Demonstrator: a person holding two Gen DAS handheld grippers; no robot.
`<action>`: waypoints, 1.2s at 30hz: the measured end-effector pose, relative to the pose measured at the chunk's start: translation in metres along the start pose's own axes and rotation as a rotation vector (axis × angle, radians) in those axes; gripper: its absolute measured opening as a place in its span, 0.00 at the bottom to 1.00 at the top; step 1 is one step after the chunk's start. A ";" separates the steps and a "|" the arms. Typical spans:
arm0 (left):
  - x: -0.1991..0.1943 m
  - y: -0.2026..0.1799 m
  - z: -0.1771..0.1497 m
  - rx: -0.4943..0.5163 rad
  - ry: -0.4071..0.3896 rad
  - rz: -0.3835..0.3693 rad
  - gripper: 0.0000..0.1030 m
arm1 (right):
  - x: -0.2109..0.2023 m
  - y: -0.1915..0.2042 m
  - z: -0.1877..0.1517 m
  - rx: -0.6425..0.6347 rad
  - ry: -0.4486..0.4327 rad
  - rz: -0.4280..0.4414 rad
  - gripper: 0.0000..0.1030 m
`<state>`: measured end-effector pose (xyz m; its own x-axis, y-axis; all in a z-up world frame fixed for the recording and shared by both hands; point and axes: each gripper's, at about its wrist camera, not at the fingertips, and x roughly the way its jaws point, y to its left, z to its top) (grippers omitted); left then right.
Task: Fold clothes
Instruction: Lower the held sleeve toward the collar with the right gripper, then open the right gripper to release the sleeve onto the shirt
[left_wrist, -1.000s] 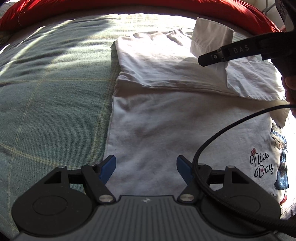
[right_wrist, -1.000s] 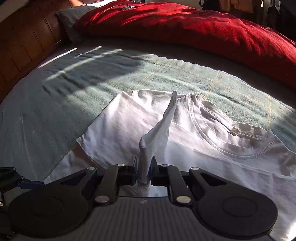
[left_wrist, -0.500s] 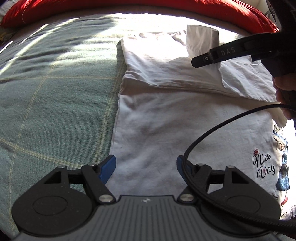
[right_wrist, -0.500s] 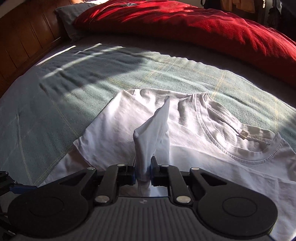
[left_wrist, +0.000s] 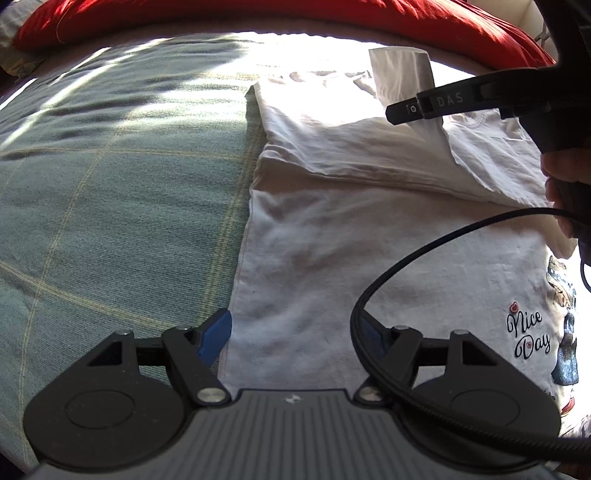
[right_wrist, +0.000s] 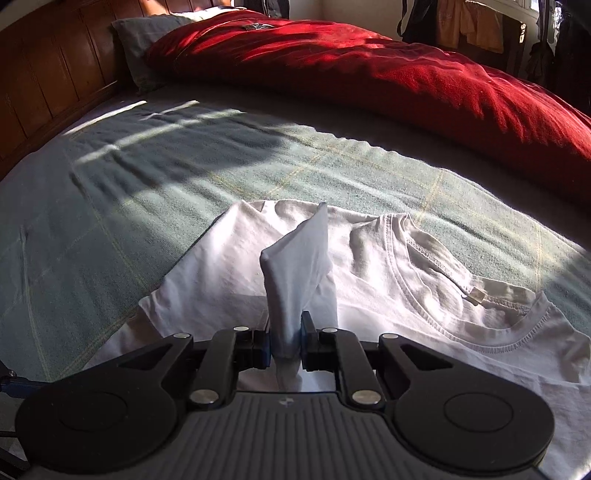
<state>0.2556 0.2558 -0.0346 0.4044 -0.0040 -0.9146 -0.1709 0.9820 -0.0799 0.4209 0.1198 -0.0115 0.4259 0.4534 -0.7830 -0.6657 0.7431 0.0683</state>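
A white T-shirt (left_wrist: 332, 240) with a "Nice Day" print (left_wrist: 528, 334) lies flat on the green bedspread, its left side folded inward. My left gripper (left_wrist: 295, 332) hovers open over the shirt's lower left part, with nothing between its blue pads. In the right wrist view the shirt (right_wrist: 424, 295) shows its round collar (right_wrist: 461, 291) at the right. My right gripper (right_wrist: 284, 343) is shut on the sleeve (right_wrist: 295, 273), which stands lifted above the shirt. From the left wrist view the right gripper (left_wrist: 406, 110) appears at the upper right with the sleeve (left_wrist: 400, 74) rising behind it.
A green plaid bedspread (right_wrist: 166, 177) covers the bed. A red duvet (right_wrist: 369, 70) lies bunched along the far side, with a grey pillow (right_wrist: 136, 44) and a wooden headboard (right_wrist: 48, 74) at the left. A black cable (left_wrist: 406, 266) loops over the left gripper. A hand (left_wrist: 561, 184) holds the right gripper.
The lifted sleeve has swung from edge-on to broader and moved leftward over the shirt in the right gripper. The left gripper stayed still and open.
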 end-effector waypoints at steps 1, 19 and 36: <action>0.000 0.001 0.000 -0.004 0.001 0.000 0.70 | -0.004 0.000 0.001 0.000 -0.020 -0.013 0.16; -0.003 0.019 -0.013 -0.016 0.018 0.038 0.70 | 0.006 0.029 -0.013 -0.062 0.045 -0.002 0.52; -0.013 -0.024 0.041 0.088 -0.070 0.042 0.70 | -0.091 -0.059 -0.074 -0.053 0.015 -0.135 0.53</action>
<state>0.2915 0.2404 -0.0042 0.4609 0.0475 -0.8862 -0.1103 0.9939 -0.0041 0.3756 -0.0021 0.0100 0.5046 0.3434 -0.7921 -0.6345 0.7697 -0.0704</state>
